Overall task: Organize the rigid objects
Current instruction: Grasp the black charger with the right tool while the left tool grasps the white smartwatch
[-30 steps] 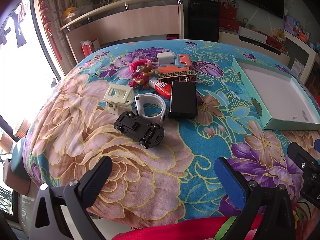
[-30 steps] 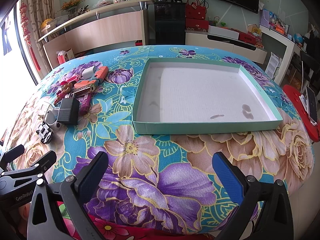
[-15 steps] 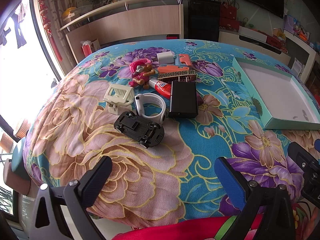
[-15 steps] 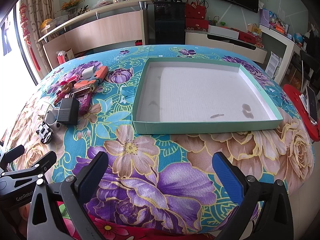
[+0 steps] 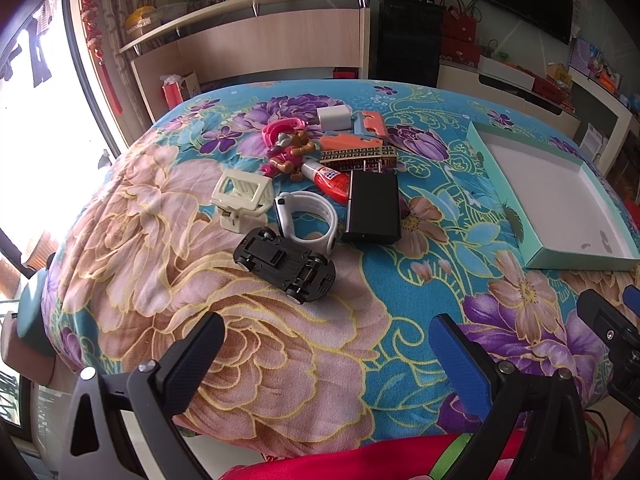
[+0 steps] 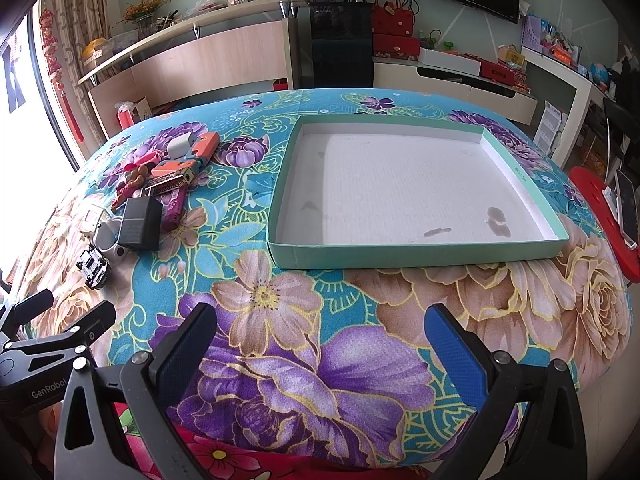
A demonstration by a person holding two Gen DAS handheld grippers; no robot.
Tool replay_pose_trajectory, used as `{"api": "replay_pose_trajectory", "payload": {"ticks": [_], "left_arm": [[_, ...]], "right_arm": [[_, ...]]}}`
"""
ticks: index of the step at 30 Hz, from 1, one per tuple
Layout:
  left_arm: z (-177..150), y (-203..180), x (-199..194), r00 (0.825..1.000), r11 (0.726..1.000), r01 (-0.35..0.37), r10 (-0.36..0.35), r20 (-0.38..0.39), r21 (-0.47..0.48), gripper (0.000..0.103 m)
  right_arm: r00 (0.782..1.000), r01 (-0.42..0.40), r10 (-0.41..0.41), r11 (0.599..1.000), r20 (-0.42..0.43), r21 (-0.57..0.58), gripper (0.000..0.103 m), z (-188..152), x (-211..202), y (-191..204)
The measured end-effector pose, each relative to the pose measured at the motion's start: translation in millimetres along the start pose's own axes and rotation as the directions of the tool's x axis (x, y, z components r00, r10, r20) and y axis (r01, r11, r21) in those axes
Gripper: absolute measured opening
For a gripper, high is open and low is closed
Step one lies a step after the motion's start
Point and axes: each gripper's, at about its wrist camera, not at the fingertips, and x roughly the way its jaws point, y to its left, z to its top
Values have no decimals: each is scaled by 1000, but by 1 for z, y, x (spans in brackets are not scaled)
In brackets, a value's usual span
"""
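Lying in a loose pile on the flowered cloth (image 5: 280,360), the small things wait to the left of the empty tray (image 6: 416,258), which stands well apart from them. The left gripper (image 5: 326,340) hovers near the table edge with its jaws wide apart and holding nothing; the right gripper (image 6: 320,330) is the same, in front of the tray.

Nearest is the toy car (image 5: 286,258), upside down, and it touches the white watch (image 5: 308,216). I judge the car light, stiff and a little slippery, so it is best pinched across its narrow sides. The black box (image 5: 374,210) looks heavier and smooth; take it across the short width. The watch band may bend a little.
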Motion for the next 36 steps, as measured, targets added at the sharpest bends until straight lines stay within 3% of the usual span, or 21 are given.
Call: {"api": "replay_pose_trajectory", "payload": {"ticks": [5,11,14,17,22,24,31,36], "left_arm": [[21,22,0,1000,1000,-2,2,-4,-25,103],[41,43,15,999,998,-33,32,-11,-55,102],[44,38,29,1000,1000,-21,21,-22,-17,102],[44,33,46,999,1000,-6,6,-50,3,94],[49,26,64,998,999,23,-21,-58,28,93],[51,26,69,998,999,24,-22,-56,39,92],[55,32,73,999,998,31,-29,-28,58,89],[56,34,74,998,996,61,-60,-18,60,83]], "right_arm": [[995,-93,94,995,28,-21,103,23,-10,11],[982,-187,188,981,0,-52,103,52,2,40],[975,-223,221,973,-30,-56,103,61,16,54],[969,-240,237,969,-65,-50,103,68,32,66],[957,-272,263,960,-122,-65,101,75,57,87],[951,-284,271,956,-148,-76,95,76,67,97],[931,-324,300,941,-208,-95,89,76,94,125],[920,-347,318,933,-231,-99,78,76,106,143]]}}
